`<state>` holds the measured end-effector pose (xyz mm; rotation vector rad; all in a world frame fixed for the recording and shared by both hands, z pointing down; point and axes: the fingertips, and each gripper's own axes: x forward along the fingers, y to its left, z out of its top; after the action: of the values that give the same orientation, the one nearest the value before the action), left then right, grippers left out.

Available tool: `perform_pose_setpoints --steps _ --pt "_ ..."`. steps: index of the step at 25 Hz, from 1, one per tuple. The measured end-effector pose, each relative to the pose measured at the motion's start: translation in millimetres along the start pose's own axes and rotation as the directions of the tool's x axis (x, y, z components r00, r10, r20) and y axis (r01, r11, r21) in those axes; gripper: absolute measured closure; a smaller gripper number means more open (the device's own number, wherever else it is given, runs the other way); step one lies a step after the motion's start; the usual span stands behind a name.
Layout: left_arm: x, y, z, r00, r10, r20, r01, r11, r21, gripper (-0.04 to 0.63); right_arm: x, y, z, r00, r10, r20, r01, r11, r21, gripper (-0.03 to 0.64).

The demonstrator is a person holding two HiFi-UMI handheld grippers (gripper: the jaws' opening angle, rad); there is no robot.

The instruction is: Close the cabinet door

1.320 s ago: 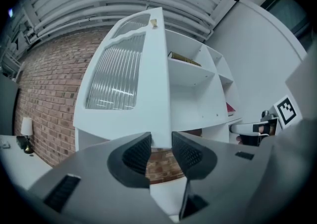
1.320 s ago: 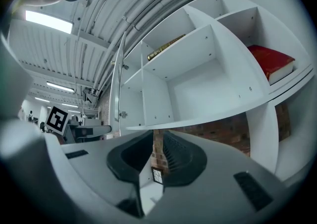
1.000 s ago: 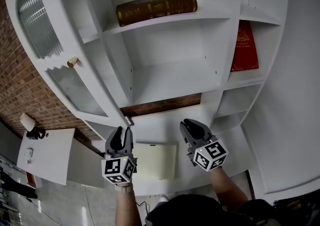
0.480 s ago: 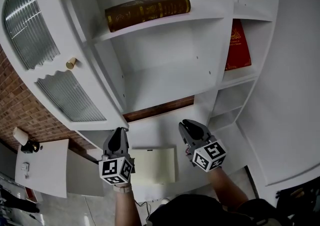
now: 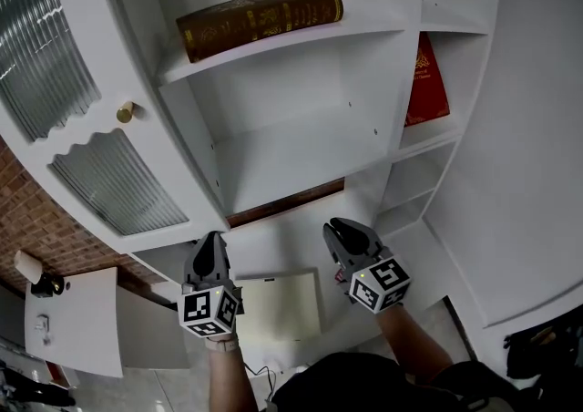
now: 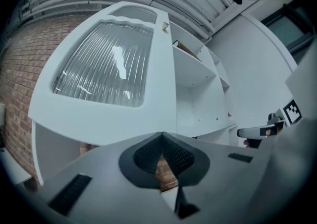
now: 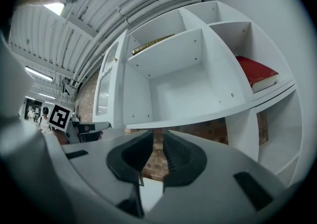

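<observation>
One cabinet door (image 5: 77, 128) stands wide open at ten o'clock in head view, closing all left to do. Left gripper view: left claw (image 6: 161, 136) pinched shut, empty, door at twelve o'clock. Right gripper view: right claw (image 7: 157, 141) slightly parted, empty.

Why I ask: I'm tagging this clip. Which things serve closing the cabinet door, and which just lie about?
Job: white cabinet door with ribbed glass panes, standing open; its brass knob; left claw, shut, empty.
Lying about: brown hardback book; red hardback book; cream rectangular sheet.

Right claw (image 7: 157, 141) slightly parted — cabinet door (image 7: 106, 94) open.
</observation>
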<state>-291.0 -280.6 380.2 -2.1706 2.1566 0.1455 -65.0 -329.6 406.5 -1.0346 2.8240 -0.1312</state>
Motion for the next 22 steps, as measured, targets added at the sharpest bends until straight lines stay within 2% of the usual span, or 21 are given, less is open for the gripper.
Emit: perform_pose_setpoints --steps 11,22 --pt "18.0 8.5 -3.9 0.999 -0.023 0.028 0.024 0.999 -0.032 0.586 -2.7 -7.7 1.1 0.998 -0.057 -0.001 0.057 0.998 -0.021 0.561" --pt "18.6 9.2 -5.5 0.998 -0.044 0.043 0.045 0.998 -0.042 0.586 0.1 -3.7 -0.8 0.998 -0.058 -0.005 0.058 0.998 -0.028 0.561"
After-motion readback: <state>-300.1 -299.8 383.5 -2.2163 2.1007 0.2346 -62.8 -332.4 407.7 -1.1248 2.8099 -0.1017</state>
